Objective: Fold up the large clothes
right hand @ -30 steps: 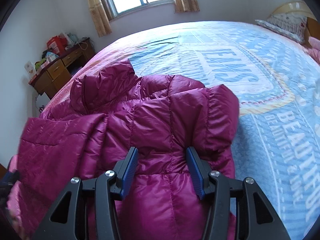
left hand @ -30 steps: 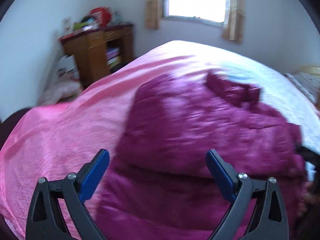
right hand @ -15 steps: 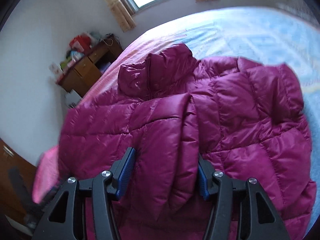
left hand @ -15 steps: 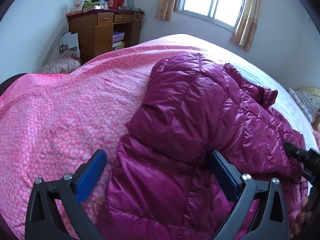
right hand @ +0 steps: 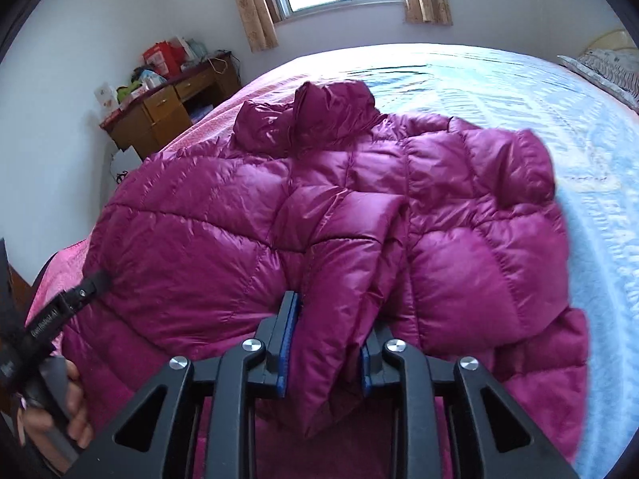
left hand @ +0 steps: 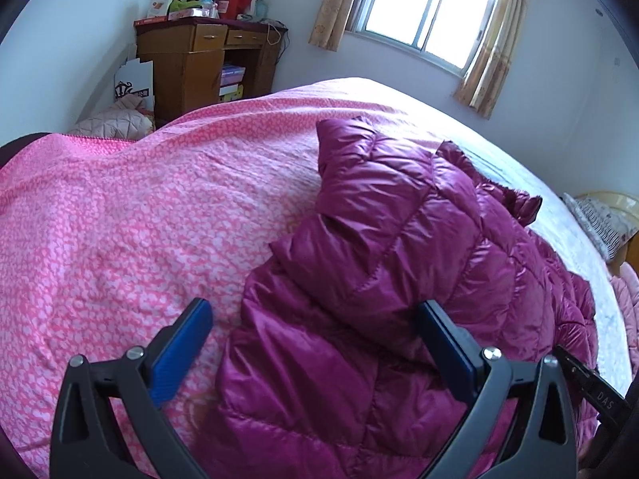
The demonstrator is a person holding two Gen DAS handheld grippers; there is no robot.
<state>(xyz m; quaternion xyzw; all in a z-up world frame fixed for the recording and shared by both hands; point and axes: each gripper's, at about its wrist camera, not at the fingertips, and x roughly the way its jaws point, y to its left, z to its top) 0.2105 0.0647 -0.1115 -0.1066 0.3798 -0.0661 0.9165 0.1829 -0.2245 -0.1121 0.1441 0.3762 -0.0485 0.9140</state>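
Observation:
A magenta quilted down jacket [left hand: 399, 239] lies spread on the bed, hood toward the window. My left gripper [left hand: 315, 311] is open wide over the jacket's left edge, with one finger above the pink quilt [left hand: 120, 219] and the other on the jacket. In the right wrist view, a raised fold of the jacket [right hand: 351, 247] fills the gap of my right gripper [right hand: 329, 319]. Its jaws are closing and both pads press the fabric. The left gripper [right hand: 68, 299] and the hand [right hand: 76, 399] holding it show at that view's left edge.
The bed carries a pink quilt on the left and a light blue bedspread [right hand: 519, 92] on the right, with a pillow [right hand: 603, 68] at the head. A wooden desk [left hand: 187, 68] piled with boxes stands by the wall left of the window.
The right gripper slid left across the jacket and its jaws narrowed onto a raised fold. The left gripper sank toward the jacket's left edge and stayed open.

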